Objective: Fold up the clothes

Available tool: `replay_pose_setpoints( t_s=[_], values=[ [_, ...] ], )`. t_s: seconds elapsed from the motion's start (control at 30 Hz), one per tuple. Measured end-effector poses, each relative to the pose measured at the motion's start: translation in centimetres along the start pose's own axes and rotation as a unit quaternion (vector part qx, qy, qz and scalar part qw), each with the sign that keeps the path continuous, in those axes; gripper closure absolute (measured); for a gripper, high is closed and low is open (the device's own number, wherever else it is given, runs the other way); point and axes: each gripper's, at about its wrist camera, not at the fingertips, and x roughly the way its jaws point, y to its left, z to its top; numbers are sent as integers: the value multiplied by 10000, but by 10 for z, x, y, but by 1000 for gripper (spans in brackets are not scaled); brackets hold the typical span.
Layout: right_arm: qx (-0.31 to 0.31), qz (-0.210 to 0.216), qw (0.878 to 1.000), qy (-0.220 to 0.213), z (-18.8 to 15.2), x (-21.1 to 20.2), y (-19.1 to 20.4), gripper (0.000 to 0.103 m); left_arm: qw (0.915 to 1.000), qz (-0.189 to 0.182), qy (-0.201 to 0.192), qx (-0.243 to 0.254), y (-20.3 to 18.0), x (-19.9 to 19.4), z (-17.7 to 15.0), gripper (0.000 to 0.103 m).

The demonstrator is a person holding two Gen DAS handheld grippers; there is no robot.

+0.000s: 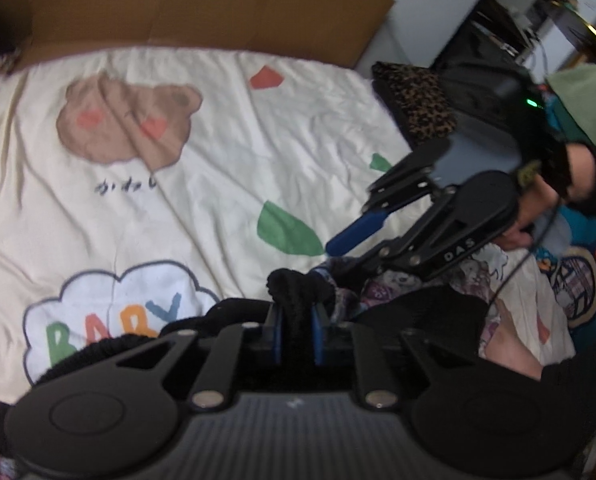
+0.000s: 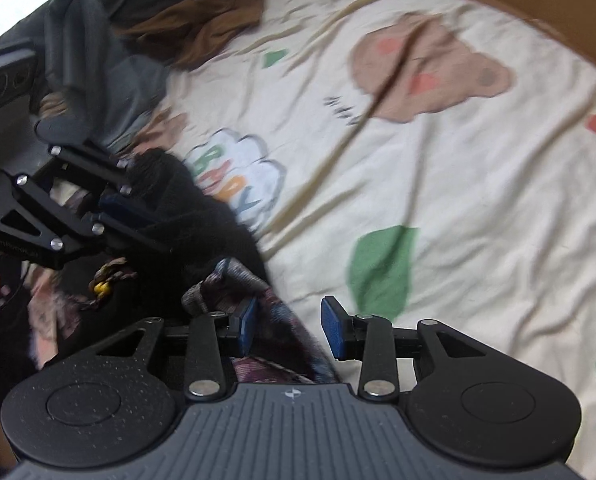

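Black knit garment (image 1: pixel 298 286) sat at the bed's (image 1: pixel 201 184) near edge, pinched in the closed left gripper (image 1: pixel 296 338); right gripper (image 2: pixel 287 330) gaped empty over patterned cloth (image 2: pixel 233 276). Pickup stage; next needs right-side grab.

The black knit garment (image 1: pixel 298 284) runs under the left claw (image 1: pixel 298 336), so its lower part is hidden. Beside it, the patterned cloth (image 2: pixel 273 320) is motion-blurred, its print unreadable. The bed sheet (image 1: pixel 217 160) is cut off by the frame edge.
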Motion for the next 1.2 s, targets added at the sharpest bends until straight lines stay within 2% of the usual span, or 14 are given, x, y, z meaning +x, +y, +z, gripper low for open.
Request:
replay_pose_setpoints(
  t_s=[0.23,0.43,0.57,0.63,0.77,0.87,0.97,1.2],
  values=[
    [-418,429,9979,249,10,13,17,61,9977,77,-226,633,-15,-13,-12,89],
    [-785,695,9938,368,20,21,31,61,9960,81,-443,767,-16,-19,-15,89],
    [-936,744,9924,276,20,23,36,63,9954,43,-602,751,-14,-21,-12,90],
    [-1008,763,9917,223,20,24,39,97,9956,46,-616,707,-13,-21,-12,90],
    [-1164,425,9922,106,17,21,43,102,9970,70,-590,496,-6,-26,-14,89],
    [-1217,88,9925,93,15,21,41,102,9972,292,-628,279,6,-38,-19,88],
    [-1150,-93,9933,12,14,18,35,102,9968,623,-490,98,24,-49,-30,88],
    [-1034,-475,9935,-70,17,15,28,103,9858,1676,-47,46,75,-76,-57,88]
  ],
)
